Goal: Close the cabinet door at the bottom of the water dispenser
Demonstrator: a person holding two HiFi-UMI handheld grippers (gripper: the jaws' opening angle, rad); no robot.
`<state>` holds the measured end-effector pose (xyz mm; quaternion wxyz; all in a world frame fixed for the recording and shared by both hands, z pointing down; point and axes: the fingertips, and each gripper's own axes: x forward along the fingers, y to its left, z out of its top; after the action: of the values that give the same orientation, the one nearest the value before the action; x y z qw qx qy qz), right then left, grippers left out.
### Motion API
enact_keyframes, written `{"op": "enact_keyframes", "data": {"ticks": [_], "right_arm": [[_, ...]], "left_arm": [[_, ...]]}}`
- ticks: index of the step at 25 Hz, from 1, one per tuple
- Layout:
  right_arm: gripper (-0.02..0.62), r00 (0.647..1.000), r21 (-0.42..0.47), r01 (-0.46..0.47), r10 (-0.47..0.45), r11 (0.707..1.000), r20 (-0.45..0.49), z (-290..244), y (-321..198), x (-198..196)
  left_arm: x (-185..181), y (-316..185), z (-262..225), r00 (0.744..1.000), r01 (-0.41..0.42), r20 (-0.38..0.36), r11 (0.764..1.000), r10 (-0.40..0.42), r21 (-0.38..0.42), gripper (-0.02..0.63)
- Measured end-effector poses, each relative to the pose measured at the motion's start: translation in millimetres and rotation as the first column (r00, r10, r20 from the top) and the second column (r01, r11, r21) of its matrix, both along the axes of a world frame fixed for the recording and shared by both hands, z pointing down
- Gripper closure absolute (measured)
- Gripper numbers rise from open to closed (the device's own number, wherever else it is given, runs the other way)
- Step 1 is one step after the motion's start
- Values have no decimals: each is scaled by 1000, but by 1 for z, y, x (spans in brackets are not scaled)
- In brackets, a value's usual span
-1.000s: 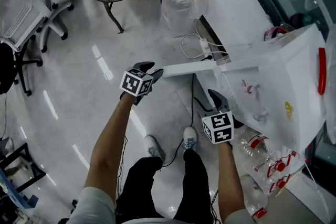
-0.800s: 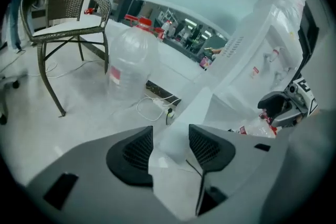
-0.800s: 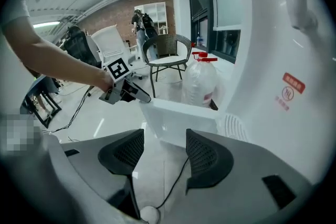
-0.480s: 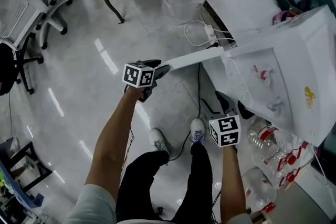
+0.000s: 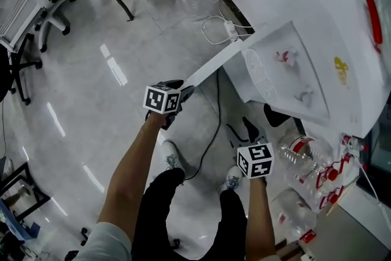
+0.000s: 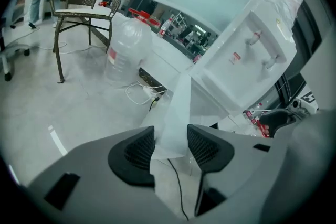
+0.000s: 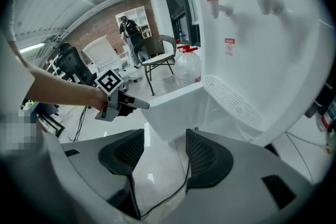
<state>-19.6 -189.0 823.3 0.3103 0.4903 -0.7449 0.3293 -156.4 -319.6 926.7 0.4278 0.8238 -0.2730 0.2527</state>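
L: left gripper (image 6: 170, 138) jaws pinched on free edge of cabinet door (image 6: 179, 105) | R: right gripper (image 7: 164, 140) jaws apart, empty | door wide open, hinged low on water dispenser (image 5: 342, 40) | risk — thin edge slips mid-swing, door stops ajar or slams

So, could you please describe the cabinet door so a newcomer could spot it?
Start at the white water dispenser on the right of the head view. From its base a flat white panel juts out over the floor: the cabinet door. It alone has its free edge clamped in the left gripper.
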Motion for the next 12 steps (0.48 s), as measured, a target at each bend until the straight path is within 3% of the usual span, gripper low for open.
{"op": "enact_keyframes", "data": {"ticks": [2, 6, 12], "right_arm": [[322, 1000, 10, 12, -12, 1000, 3, -4, 15, 6], [322, 997, 27, 74, -74, 997, -18, -6, 49, 31], [319, 998, 51, 65, -64, 997, -23, -5, 97, 85]], "left_arm": [[11, 13, -2, 1000, 4, 8, 1000, -5, 22, 397], [34, 45, -3, 996, 91, 8, 994, -91, 56, 400], [85, 88, -2, 986, 140, 66, 977, -152, 161, 402]]}}
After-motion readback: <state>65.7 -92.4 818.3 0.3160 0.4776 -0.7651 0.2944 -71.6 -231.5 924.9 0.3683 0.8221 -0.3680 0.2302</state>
